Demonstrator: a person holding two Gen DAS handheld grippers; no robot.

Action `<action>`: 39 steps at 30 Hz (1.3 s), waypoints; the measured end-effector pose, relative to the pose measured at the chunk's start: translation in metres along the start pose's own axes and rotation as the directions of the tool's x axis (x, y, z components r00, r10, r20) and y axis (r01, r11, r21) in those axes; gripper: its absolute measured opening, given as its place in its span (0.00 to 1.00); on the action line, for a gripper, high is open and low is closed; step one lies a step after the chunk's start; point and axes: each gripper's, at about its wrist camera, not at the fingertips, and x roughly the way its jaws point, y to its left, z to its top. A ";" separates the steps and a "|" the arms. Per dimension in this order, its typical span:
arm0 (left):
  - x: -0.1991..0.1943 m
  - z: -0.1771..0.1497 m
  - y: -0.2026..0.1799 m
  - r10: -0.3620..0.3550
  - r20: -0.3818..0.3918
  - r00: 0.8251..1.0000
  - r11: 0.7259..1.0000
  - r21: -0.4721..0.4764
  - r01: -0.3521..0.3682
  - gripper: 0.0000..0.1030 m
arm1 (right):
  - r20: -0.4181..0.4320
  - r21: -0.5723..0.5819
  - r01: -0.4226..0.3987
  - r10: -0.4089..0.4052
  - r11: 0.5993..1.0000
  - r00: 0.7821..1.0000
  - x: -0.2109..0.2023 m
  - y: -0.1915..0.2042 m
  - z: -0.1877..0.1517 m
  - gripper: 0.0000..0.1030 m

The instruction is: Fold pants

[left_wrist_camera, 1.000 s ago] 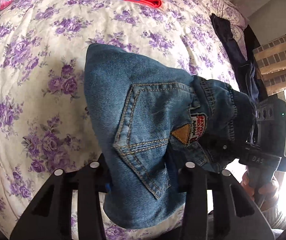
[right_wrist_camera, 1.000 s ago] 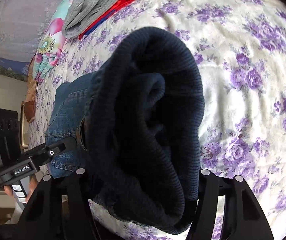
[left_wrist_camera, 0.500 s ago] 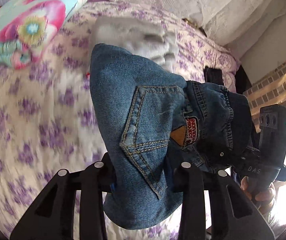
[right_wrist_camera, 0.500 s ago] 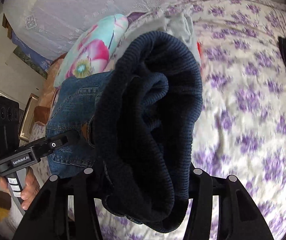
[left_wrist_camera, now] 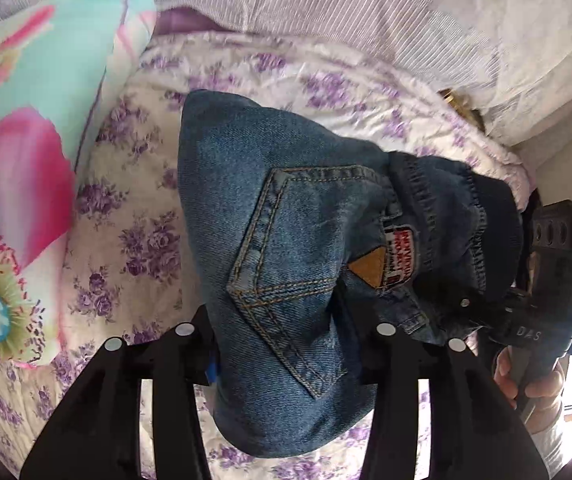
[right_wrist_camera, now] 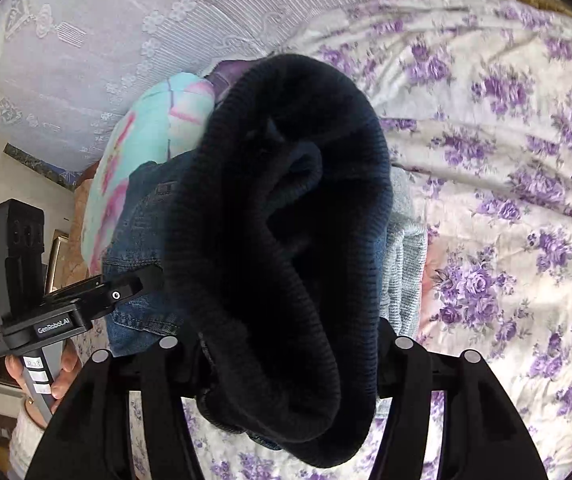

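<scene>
Denim, stitched in orange thread with a pocket and a tan patch, bulges between the left gripper (left_wrist_camera: 282, 344); these folded pants (left_wrist_camera: 286, 248) hang above the bed (left_wrist_camera: 134, 216), right of the flowered pillow (left_wrist_camera: 26, 152). Its jaws have just been opening yet press the bundle. Beside it, the right gripper (right_wrist_camera: 282, 364) clamps the ribbed dark waistband (right_wrist_camera: 286, 208), its jaws also just widened.

My left wrist view looks steeply down over its jaws, close on the jeans (left_wrist_camera: 286, 248); my right wrist view does likewise. Both share the jeans, the floral pillow (left_wrist_camera: 34, 160) and the purple-flowered bed (right_wrist_camera: 506, 200).
</scene>
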 end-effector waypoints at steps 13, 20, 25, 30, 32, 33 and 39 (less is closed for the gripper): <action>-0.080 -0.047 -0.020 0.201 0.224 0.954 0.978 0.003 -0.207 0.86 | 0.213 -0.042 0.088 -0.077 0.995 0.974 -0.106 0.035 -0.016 0.76; -0.160 -0.163 -0.074 0.241 0.354 0.903 0.967 -0.004 -0.256 0.95 | 0.357 -0.108 0.387 -0.327 0.916 0.875 -0.172 0.083 -0.124 0.95; -0.192 -0.253 -0.096 0.235 0.376 0.897 0.972 -0.065 -0.227 0.95 | 0.300 -0.056 0.422 -0.388 0.905 0.871 -0.163 0.088 -0.211 0.95; -0.210 -0.306 -0.107 0.270 0.366 0.891 0.962 -0.063 -0.265 0.95 | 0.291 -0.053 0.485 -0.451 0.873 0.844 -0.163 0.109 -0.273 0.95; -0.217 -0.318 -0.111 0.286 0.374 0.883 0.957 -0.058 -0.285 0.95 | 0.299 -0.045 0.477 -0.444 0.878 0.845 -0.172 0.116 -0.285 0.95; -0.220 -0.324 -0.114 0.296 0.378 0.877 0.953 -0.052 -0.300 0.95 | 0.306 -0.044 0.482 -0.448 0.875 0.840 -0.177 0.120 -0.288 0.95; -0.239 -0.338 -0.123 0.300 0.412 0.860 0.949 -0.043 -0.311 0.95 | 0.346 -0.037 0.524 -0.481 0.851 0.805 -0.200 0.138 -0.302 0.95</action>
